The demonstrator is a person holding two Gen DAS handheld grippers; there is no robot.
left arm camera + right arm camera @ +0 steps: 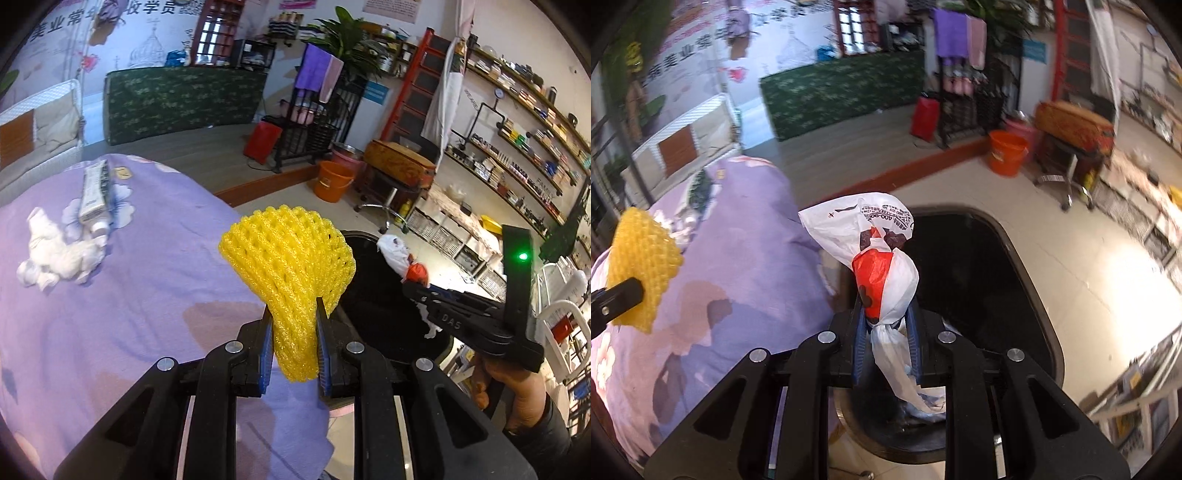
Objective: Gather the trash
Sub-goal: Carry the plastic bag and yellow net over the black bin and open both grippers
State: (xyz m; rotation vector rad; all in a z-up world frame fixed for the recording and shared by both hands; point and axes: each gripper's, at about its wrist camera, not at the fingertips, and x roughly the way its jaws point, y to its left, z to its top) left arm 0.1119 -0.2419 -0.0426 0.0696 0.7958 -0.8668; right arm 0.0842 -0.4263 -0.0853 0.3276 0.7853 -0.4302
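My left gripper (293, 314) is shut on a yellow foam fruit net (291, 258) and holds it above the edge of the purple-covered table (147, 295). The net also shows at the far left of the right wrist view (642, 258). My right gripper (886, 306) is shut on a white and red plastic bag (875, 254) and holds it over the black trash bin (997, 277). In the left wrist view the right gripper (410, 278) holds the bag (397, 254) over the bin (373, 295). A crumpled white tissue (55, 254) and a white tube (94, 195) lie on the table.
The bin stands on the tiled floor right of the table. An orange bucket (332, 181) and a stool with a chrome base (391, 184) stand beyond it. Shelves (517, 147) line the right wall. A green-covered bench (181, 103) is at the back.
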